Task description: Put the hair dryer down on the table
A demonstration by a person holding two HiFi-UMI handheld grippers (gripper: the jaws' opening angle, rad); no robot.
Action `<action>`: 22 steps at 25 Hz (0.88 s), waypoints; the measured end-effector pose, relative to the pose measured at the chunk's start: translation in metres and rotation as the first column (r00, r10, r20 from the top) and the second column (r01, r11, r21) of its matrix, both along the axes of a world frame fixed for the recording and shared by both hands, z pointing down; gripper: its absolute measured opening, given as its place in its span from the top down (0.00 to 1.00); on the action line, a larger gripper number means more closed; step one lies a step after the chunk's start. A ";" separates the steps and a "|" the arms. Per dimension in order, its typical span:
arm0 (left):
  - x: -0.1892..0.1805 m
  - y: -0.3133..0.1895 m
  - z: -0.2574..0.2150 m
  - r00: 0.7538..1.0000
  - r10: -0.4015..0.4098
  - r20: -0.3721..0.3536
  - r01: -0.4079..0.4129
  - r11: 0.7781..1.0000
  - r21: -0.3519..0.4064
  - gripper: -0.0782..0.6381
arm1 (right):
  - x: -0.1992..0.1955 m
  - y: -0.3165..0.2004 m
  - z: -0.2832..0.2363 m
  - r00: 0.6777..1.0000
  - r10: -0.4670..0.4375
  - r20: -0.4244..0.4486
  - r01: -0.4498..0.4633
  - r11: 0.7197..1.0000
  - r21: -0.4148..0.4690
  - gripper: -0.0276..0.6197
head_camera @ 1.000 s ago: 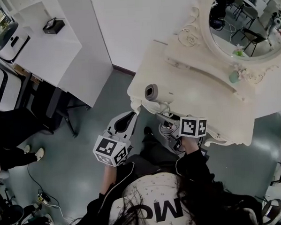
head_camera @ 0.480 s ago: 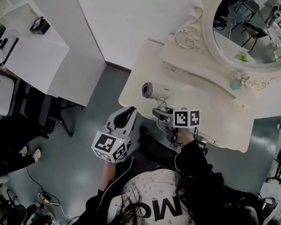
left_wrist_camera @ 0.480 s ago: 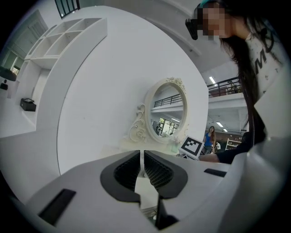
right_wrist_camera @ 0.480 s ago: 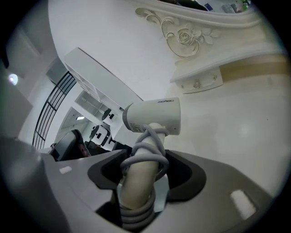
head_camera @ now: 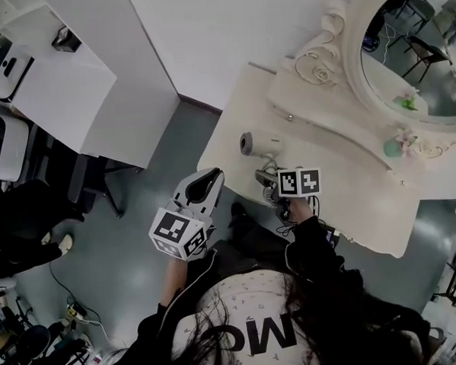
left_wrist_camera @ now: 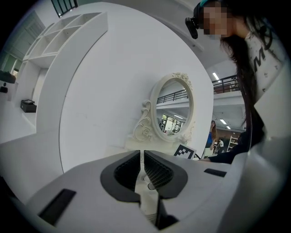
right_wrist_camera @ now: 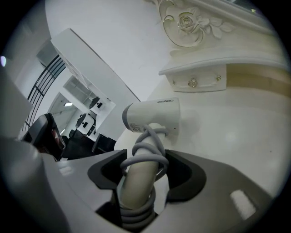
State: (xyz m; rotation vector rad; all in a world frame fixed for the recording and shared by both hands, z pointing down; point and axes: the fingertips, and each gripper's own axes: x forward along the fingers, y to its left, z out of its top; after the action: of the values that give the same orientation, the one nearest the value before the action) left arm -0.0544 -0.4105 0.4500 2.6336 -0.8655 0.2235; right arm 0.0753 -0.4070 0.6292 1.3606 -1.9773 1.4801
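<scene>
Clamping hair dryer point(right_wrist_camera: 152, 116), right gripper point(right_wrist_camera: 144, 175) over table point(right_wrist_camera: 227, 132), mirror point(head_camera: 419, 46) behind.

Mock dressing-room corner inside a lab hall: ornate dressing table point(head_camera: 350, 190), oval mirror point(head_camera: 423, 53), white partition point(head_camera: 228, 33), trailing floor cables point(head_camera: 67, 308).

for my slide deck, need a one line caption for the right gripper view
Right gripper clamps a white hair dryer by its cord-wrapped handle over a cream dressing table.

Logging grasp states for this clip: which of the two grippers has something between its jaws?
The right gripper: its jaws clamp the hair dryer by its cord-wrapped handle. The left gripper has its jaws together with nothing between them.
</scene>
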 end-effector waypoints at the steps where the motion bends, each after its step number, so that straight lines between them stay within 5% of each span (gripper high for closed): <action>1: -0.001 -0.003 0.000 1.000 -0.001 0.005 0.001 1.000 -0.001 0.87 | 0.000 -0.002 0.002 1.000 -0.013 -0.019 0.013 1.000 0.002 0.54; 5: 0.002 -0.010 0.001 1.000 0.005 0.009 -0.005 1.000 -0.003 0.87 | 0.003 -0.010 0.012 0.987 -0.082 -0.138 0.083 0.997 0.003 0.54; 9: 0.004 -0.015 0.002 1.000 0.011 0.013 -0.011 1.000 -0.004 0.87 | 0.010 -0.018 0.022 0.940 -0.172 -0.293 0.179 0.984 -0.002 0.54; 22: -0.004 -0.026 0.009 0.999 -0.011 0.042 0.012 1.000 -0.018 0.87 | 0.024 -0.068 0.039 0.899 -0.216 -0.381 0.244 0.969 0.026 0.55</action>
State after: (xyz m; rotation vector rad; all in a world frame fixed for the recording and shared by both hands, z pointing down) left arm -0.0587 -0.4370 0.4587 2.6147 -0.8882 0.2836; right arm 0.0997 -0.4746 0.6681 1.2725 -1.8774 0.9641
